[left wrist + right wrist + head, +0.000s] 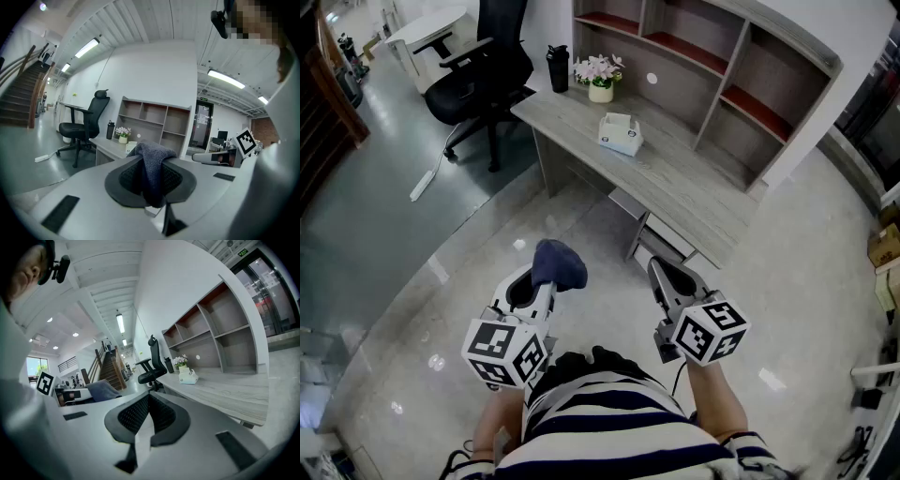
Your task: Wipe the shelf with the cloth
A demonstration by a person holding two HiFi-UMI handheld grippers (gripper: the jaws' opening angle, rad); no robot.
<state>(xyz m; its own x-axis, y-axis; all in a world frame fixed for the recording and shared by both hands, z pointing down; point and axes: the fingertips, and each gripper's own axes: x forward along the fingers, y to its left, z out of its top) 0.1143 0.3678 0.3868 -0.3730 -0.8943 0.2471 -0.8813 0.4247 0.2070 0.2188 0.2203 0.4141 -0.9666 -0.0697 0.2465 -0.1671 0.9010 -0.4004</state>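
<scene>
Head view steeply downward; both gripper views level toward the desk [675, 183] (shared by all)

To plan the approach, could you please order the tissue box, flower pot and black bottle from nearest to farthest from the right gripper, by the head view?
From the right gripper:
1. tissue box, middle of the desk.
2. flower pot, behind it.
3. black bottle, far corner.

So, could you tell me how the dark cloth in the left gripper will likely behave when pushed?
Probably floppy: the cloth folds and droops where the left gripper pinches it. It seems light, since the bunch stands up above the jaws. Its textured weave should grip rather than slip.
</scene>
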